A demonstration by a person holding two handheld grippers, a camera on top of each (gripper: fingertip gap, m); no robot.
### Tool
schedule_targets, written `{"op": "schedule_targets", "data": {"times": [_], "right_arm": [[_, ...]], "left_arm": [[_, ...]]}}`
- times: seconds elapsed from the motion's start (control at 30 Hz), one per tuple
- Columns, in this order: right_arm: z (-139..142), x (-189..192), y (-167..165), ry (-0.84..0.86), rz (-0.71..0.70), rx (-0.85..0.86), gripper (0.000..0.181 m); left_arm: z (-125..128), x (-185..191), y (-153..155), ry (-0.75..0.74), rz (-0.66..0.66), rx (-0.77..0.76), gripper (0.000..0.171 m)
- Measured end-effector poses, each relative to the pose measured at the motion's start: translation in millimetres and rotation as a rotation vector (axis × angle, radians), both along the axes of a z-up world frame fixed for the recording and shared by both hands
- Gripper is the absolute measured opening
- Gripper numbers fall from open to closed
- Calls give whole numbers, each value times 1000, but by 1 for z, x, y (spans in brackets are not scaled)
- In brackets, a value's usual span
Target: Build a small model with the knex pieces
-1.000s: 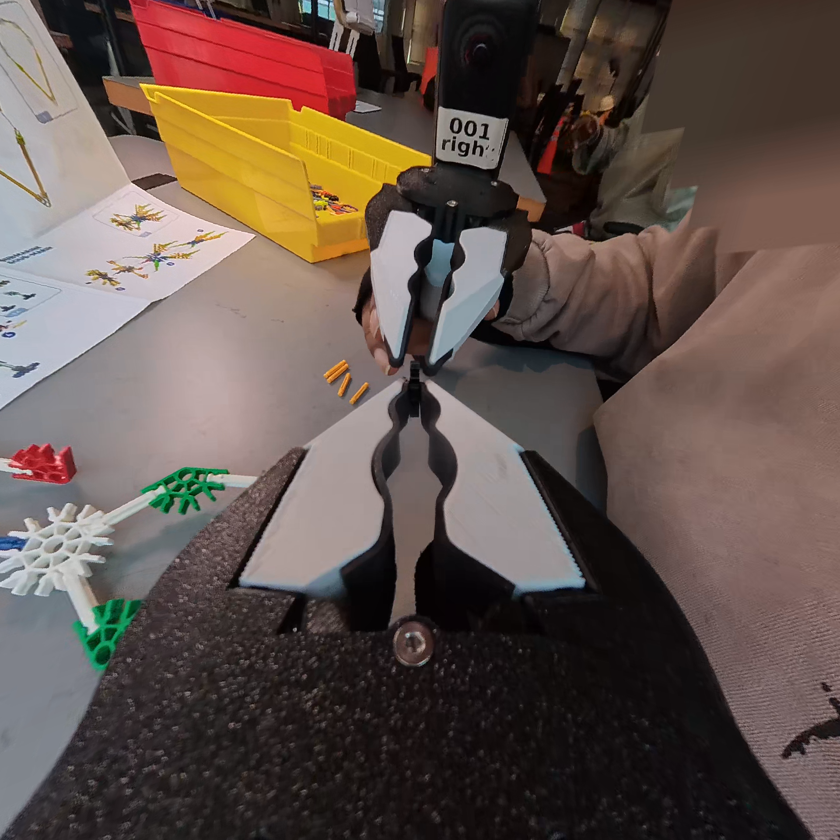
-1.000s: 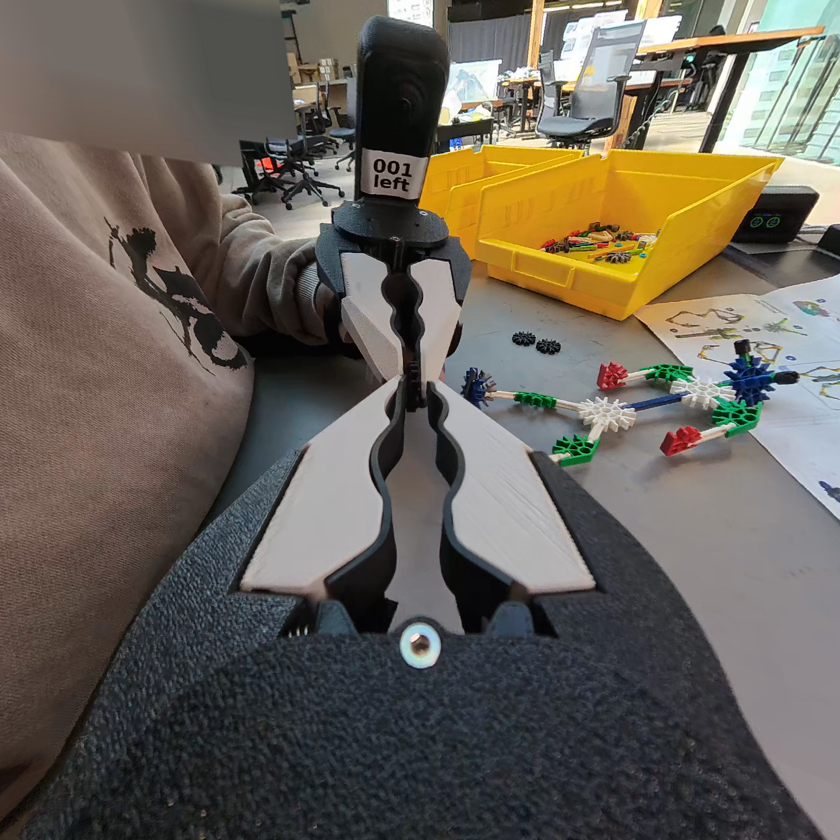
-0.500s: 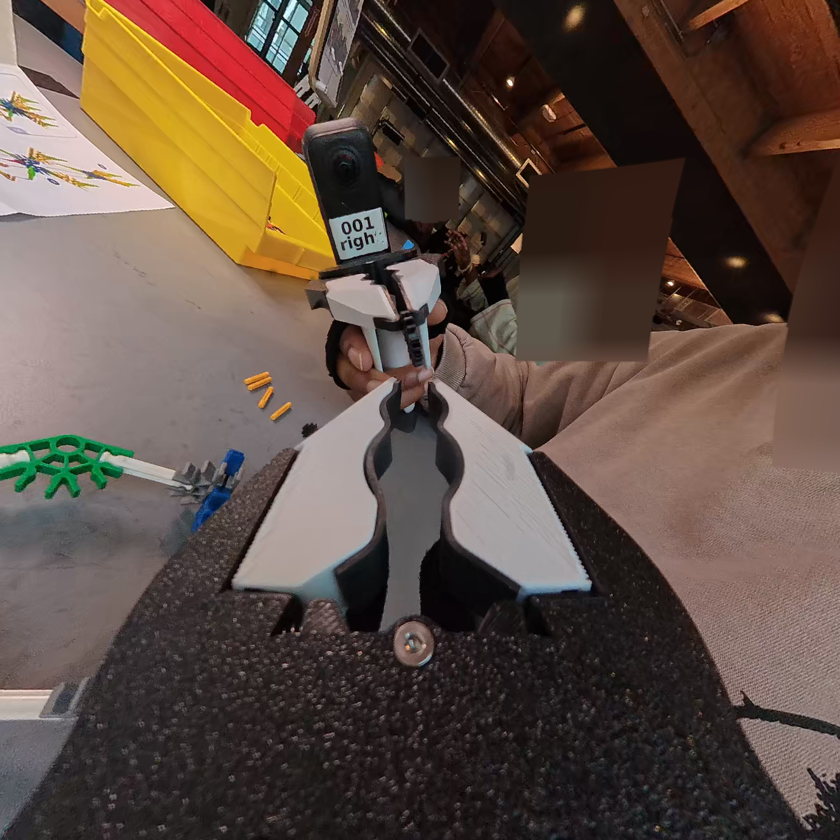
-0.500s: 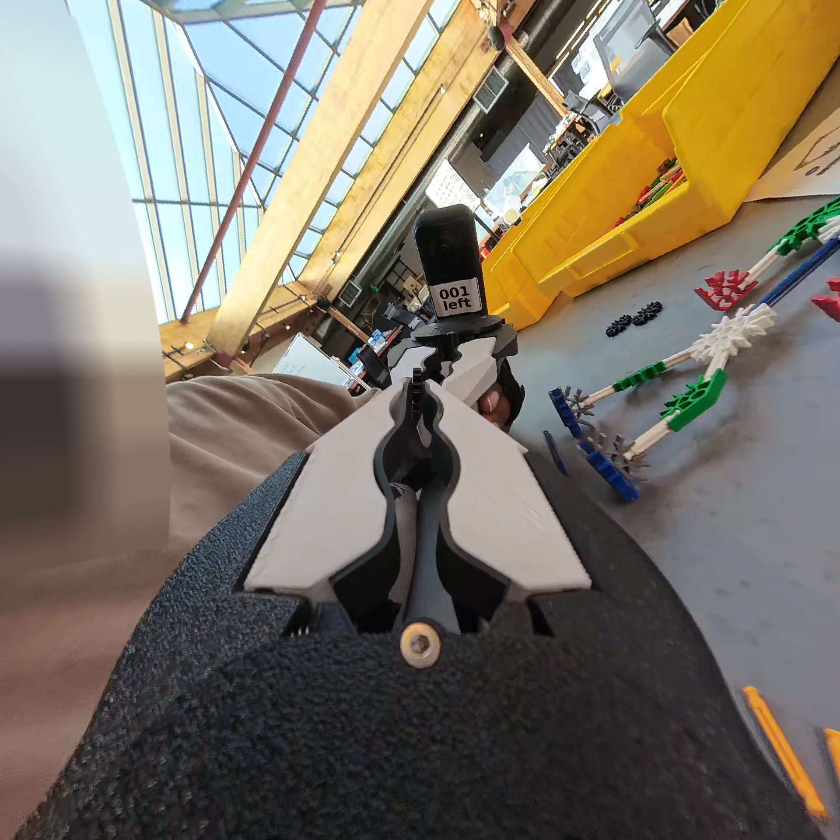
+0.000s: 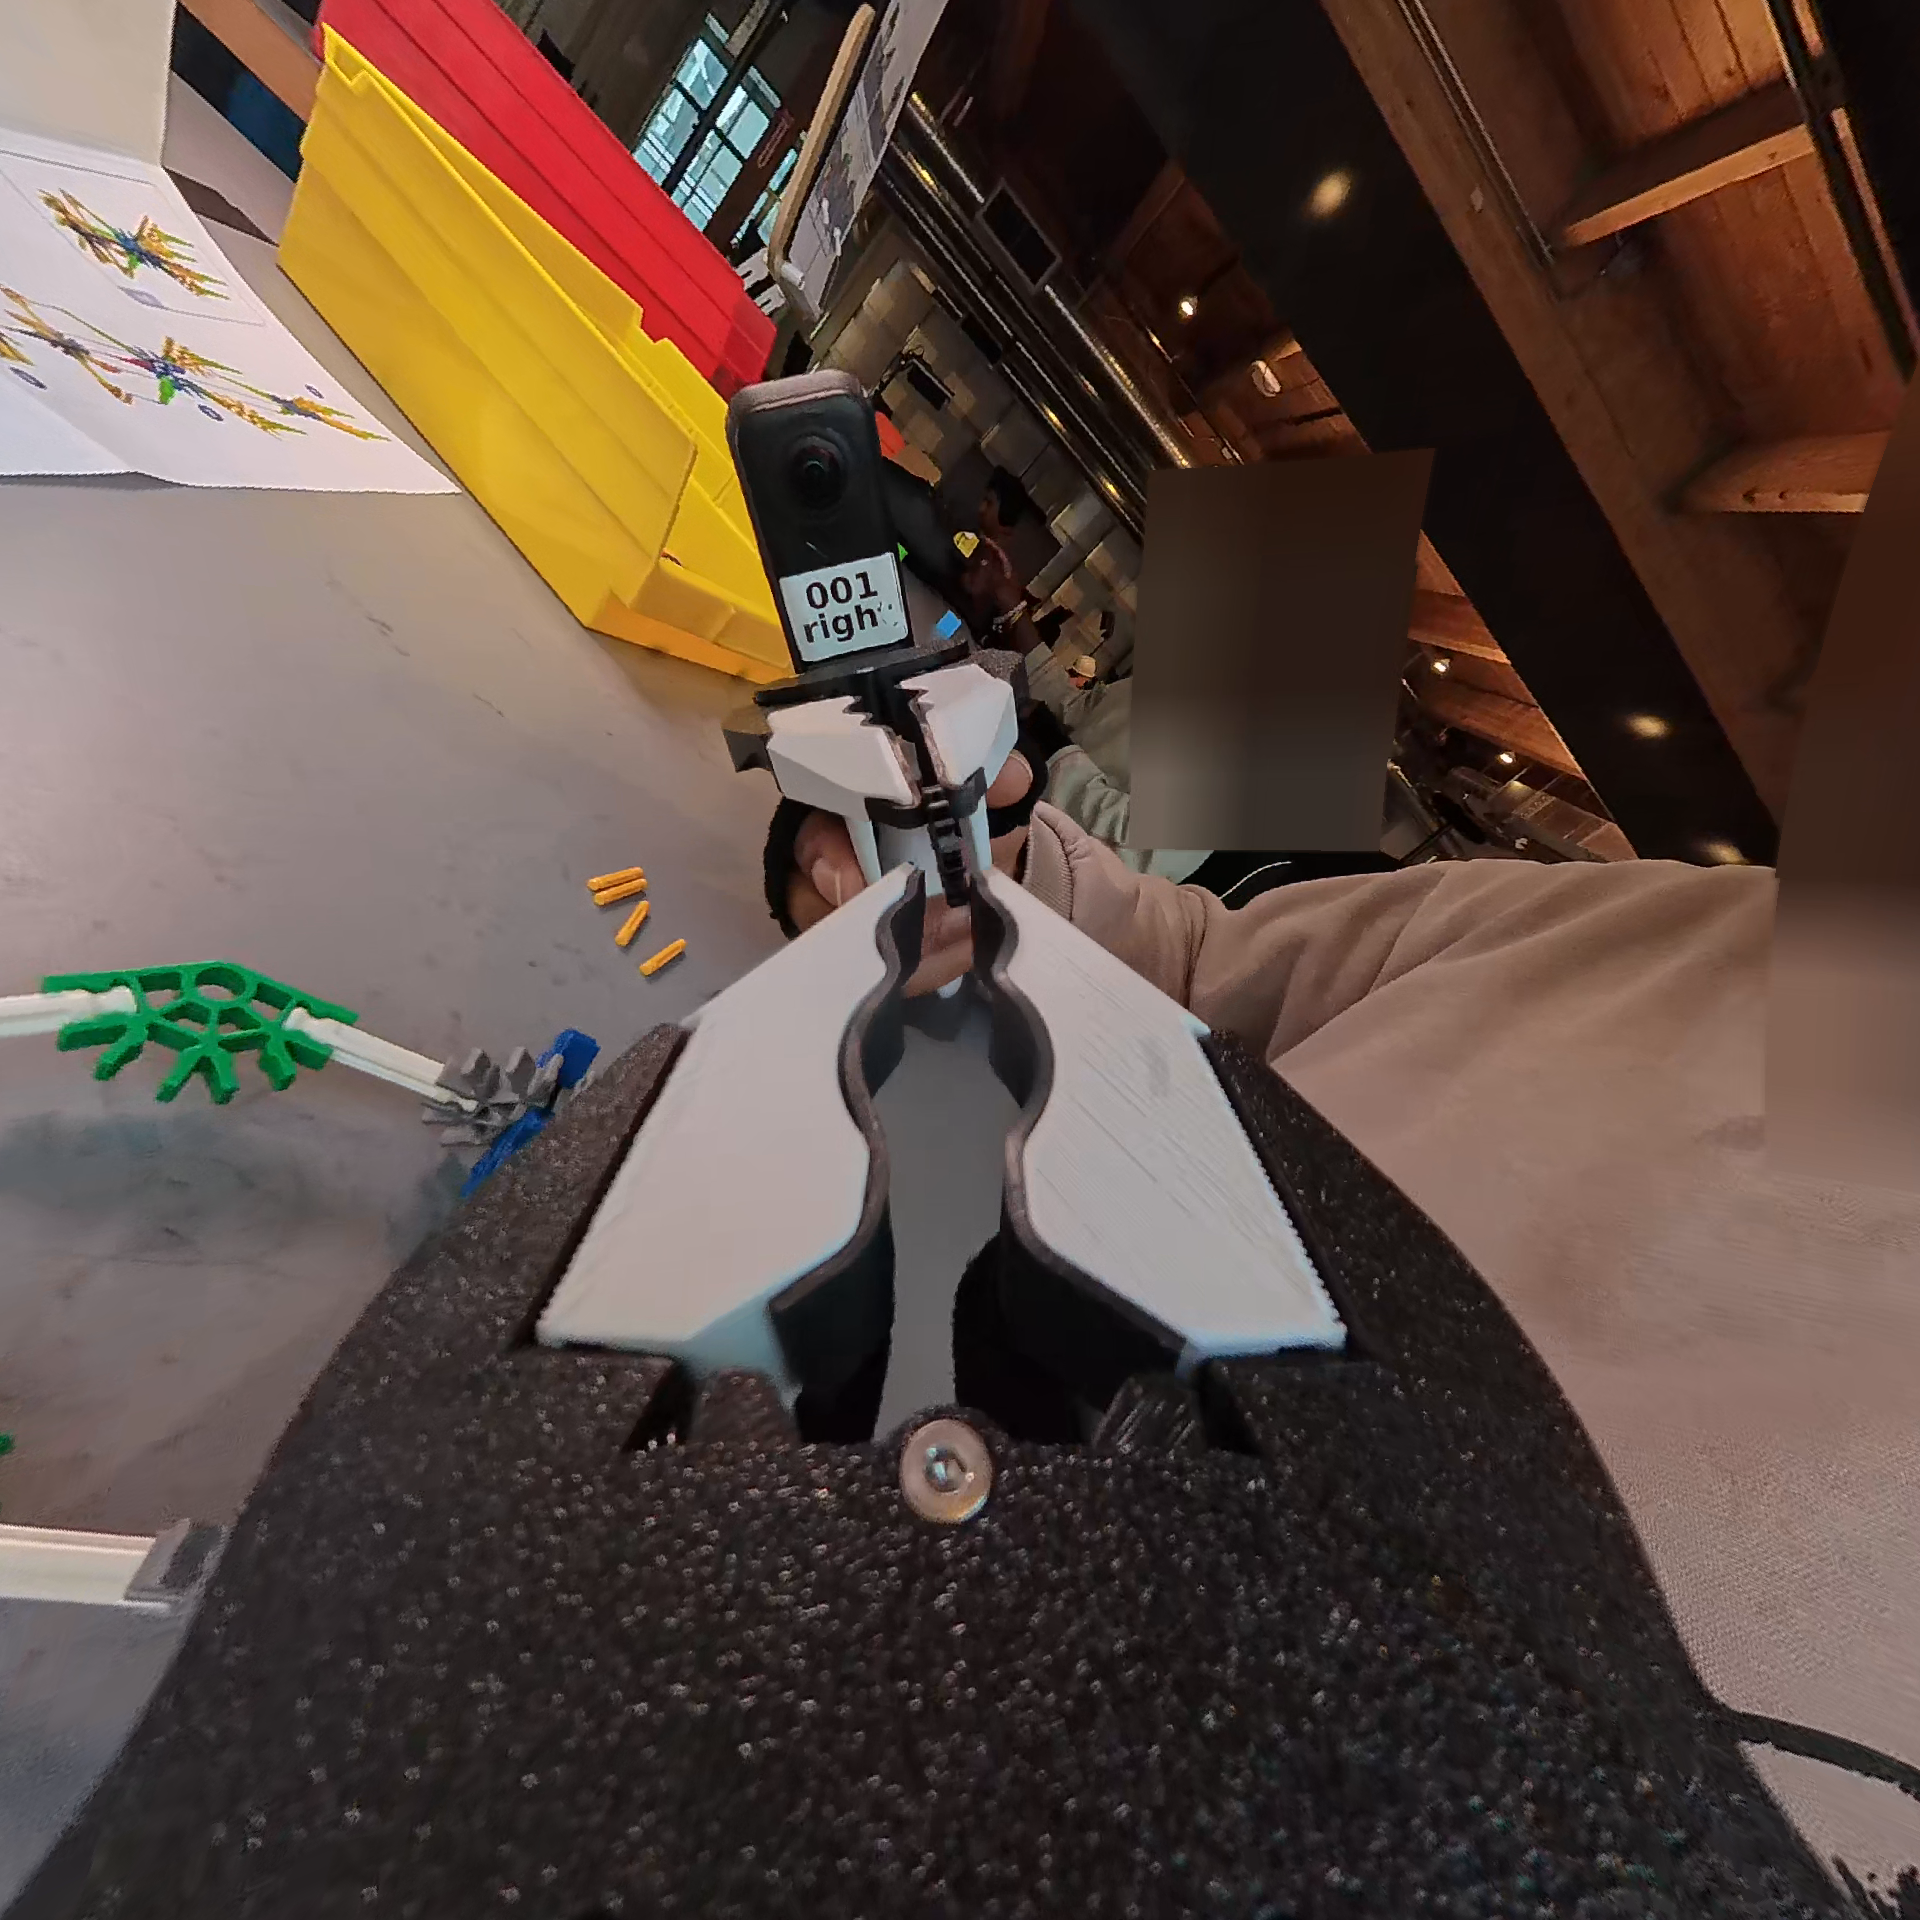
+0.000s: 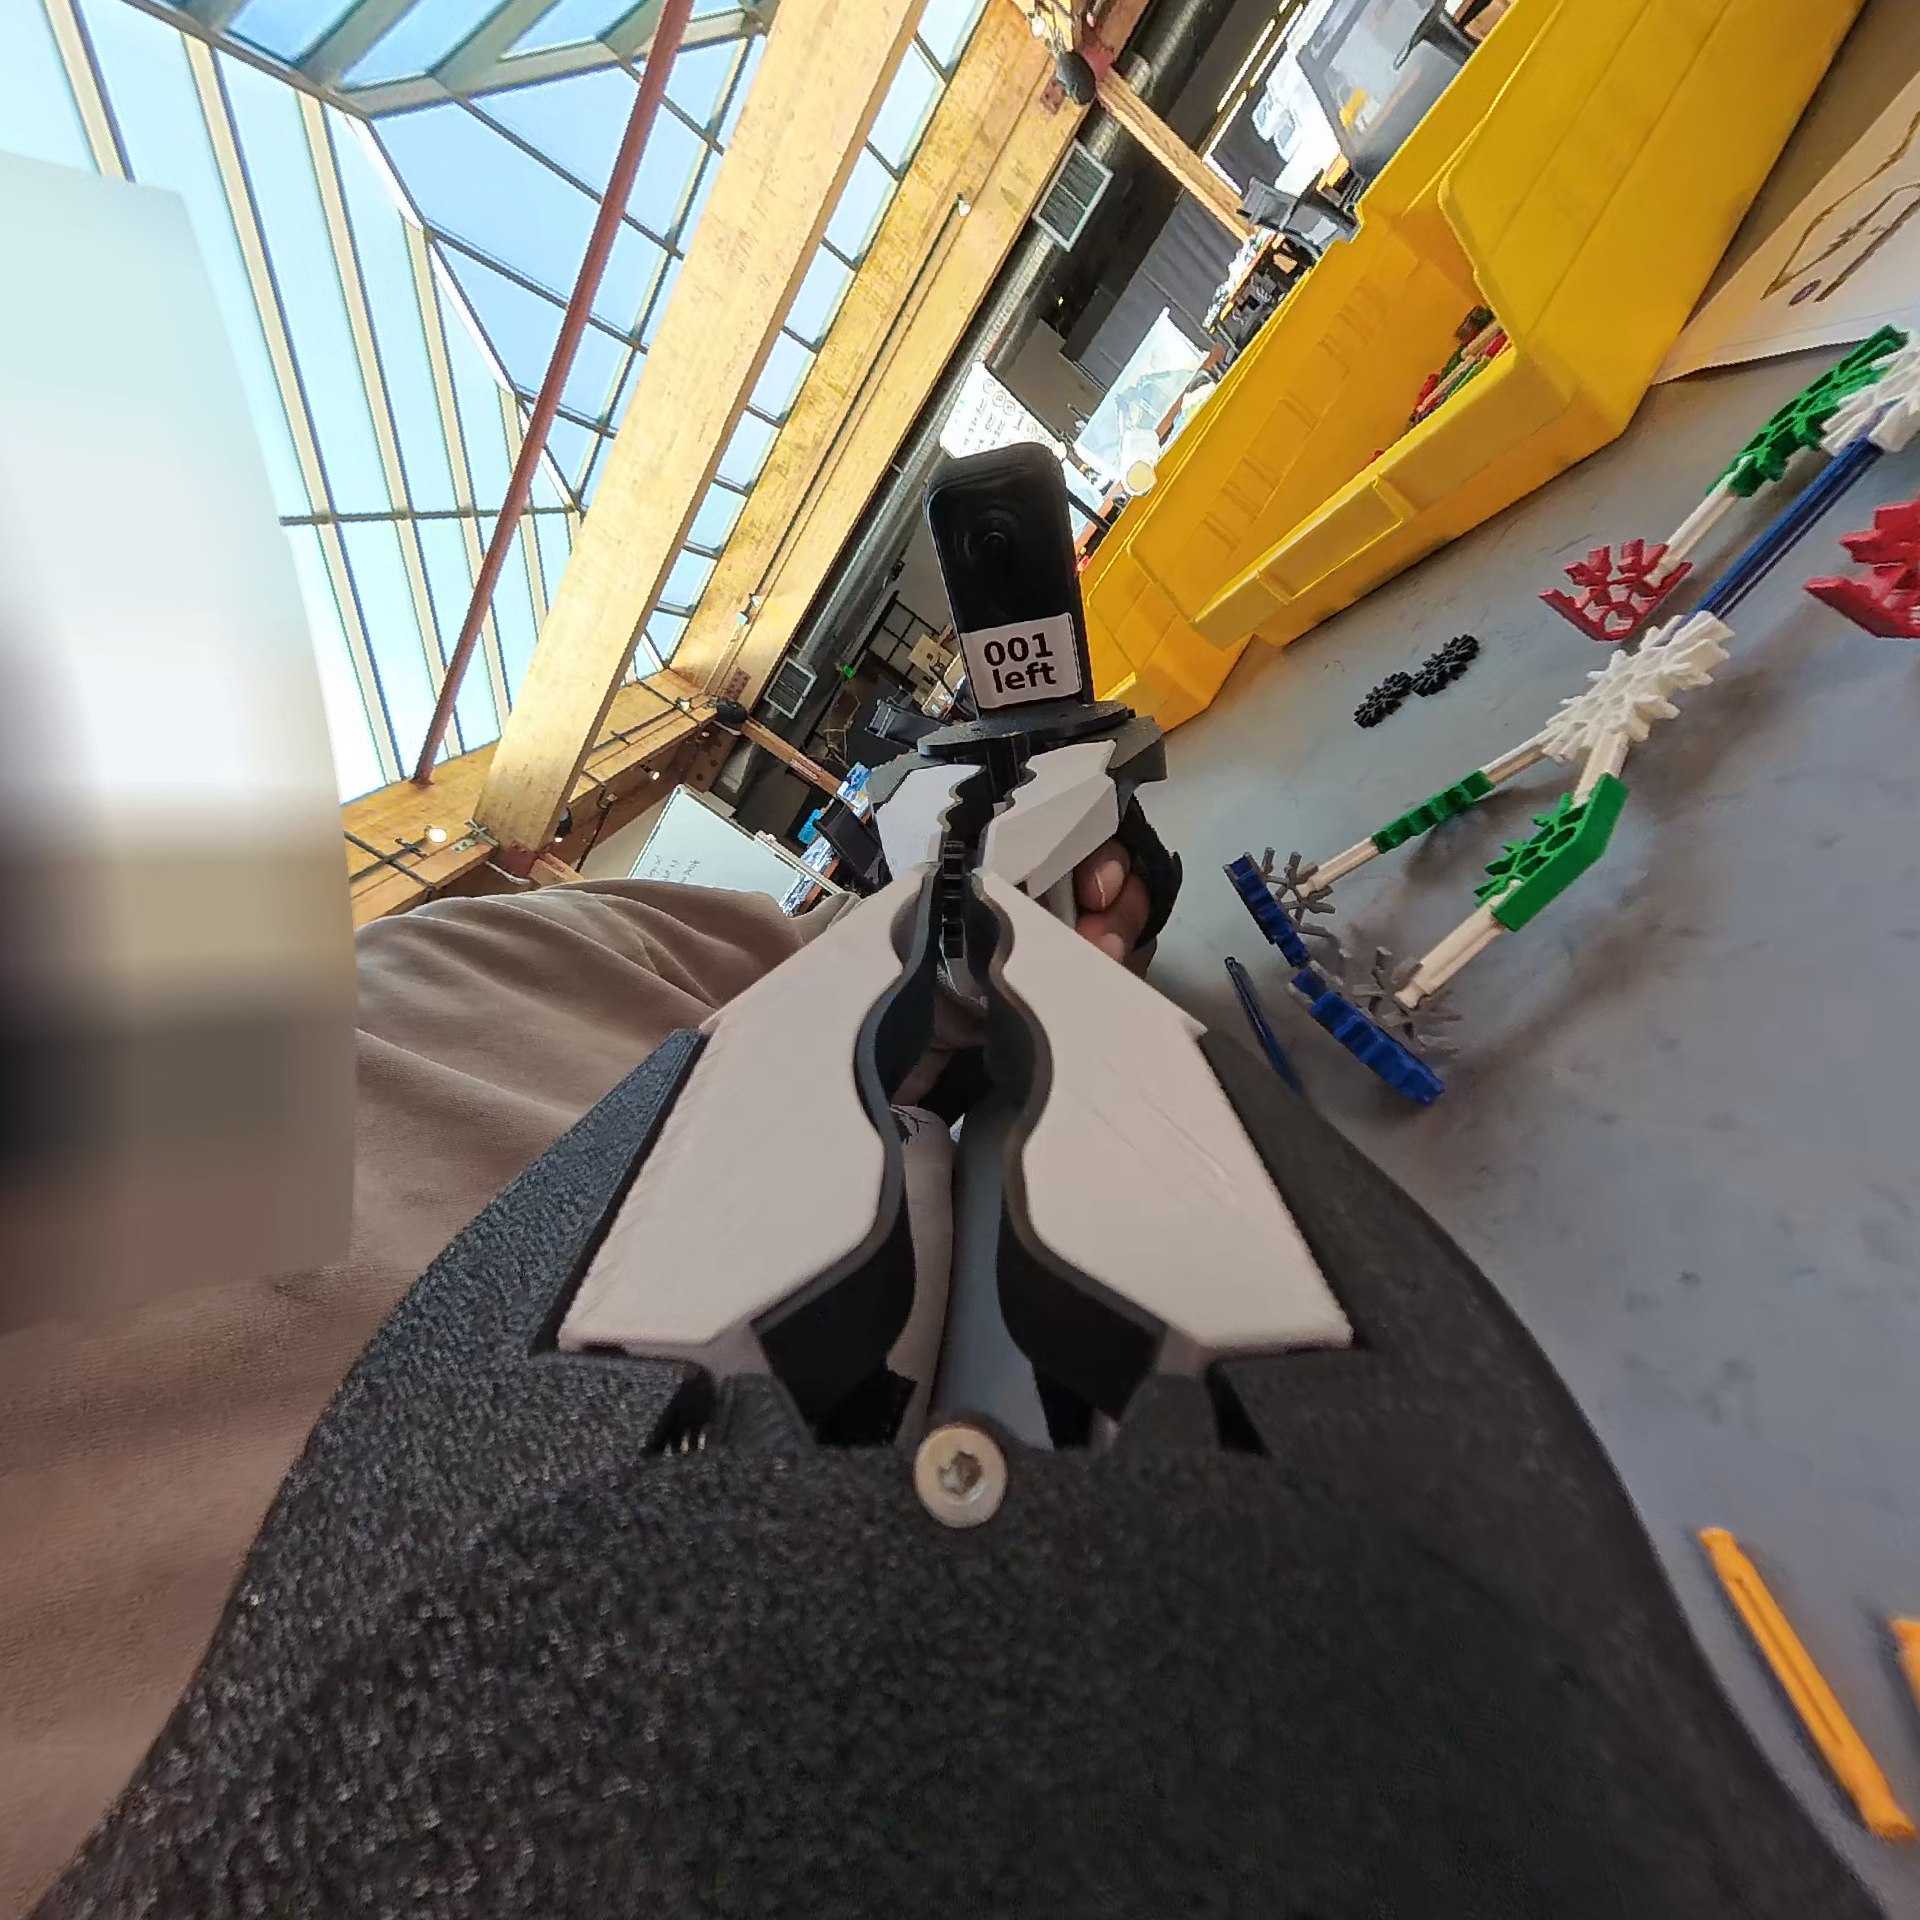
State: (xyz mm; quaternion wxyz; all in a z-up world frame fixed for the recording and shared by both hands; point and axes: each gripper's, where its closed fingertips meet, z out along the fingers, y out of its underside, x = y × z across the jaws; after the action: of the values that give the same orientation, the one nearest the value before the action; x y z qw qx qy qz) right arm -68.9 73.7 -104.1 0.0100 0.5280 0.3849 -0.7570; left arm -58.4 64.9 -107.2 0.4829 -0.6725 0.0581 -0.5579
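My left gripper (image 5: 948,883) and right gripper (image 6: 953,891) meet tip to tip, held up off the grey table (image 5: 312,727) in front of a person's beige sleeve (image 5: 1403,966). A small black toothed connector (image 5: 948,844) sits between the two sets of tips, and it also shows in the right wrist view (image 6: 951,904). Both grippers look shut on it. I cannot tell whether it is one piece or two joined pieces. A rod-and-connector model (image 6: 1642,696) of white, green, red and blue parts lies on the table to the right gripper's right.
Yellow bins (image 6: 1455,343) holding loose parts stand at the back, with a red bin (image 5: 582,177) behind them. Instruction sheets (image 5: 156,353) lie at the far left. Short orange rods (image 5: 629,914) and two black connectors (image 6: 1413,681) lie loose on the table.
Since a second ago both grippers have tilted upward together, so the ceiling now fills the background. They stay tip to tip on the black connector. Little has changed in the last half second.
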Motion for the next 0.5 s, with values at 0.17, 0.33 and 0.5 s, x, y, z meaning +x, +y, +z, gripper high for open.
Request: {"op": "schedule_targets", "data": {"times": [0.17,0.33,0.5], "right_arm": [[-2,0,1,-10,0,7,1],[-4,0,0,-12,8,22,2],[-3,1,-1,0,13,44,2]], "left_arm": [[-2,-1,1,24,12,-2,3],[-4,-2,2,15,13,-18,2],[-2,-4,2,-8,12,-22,2]]}}
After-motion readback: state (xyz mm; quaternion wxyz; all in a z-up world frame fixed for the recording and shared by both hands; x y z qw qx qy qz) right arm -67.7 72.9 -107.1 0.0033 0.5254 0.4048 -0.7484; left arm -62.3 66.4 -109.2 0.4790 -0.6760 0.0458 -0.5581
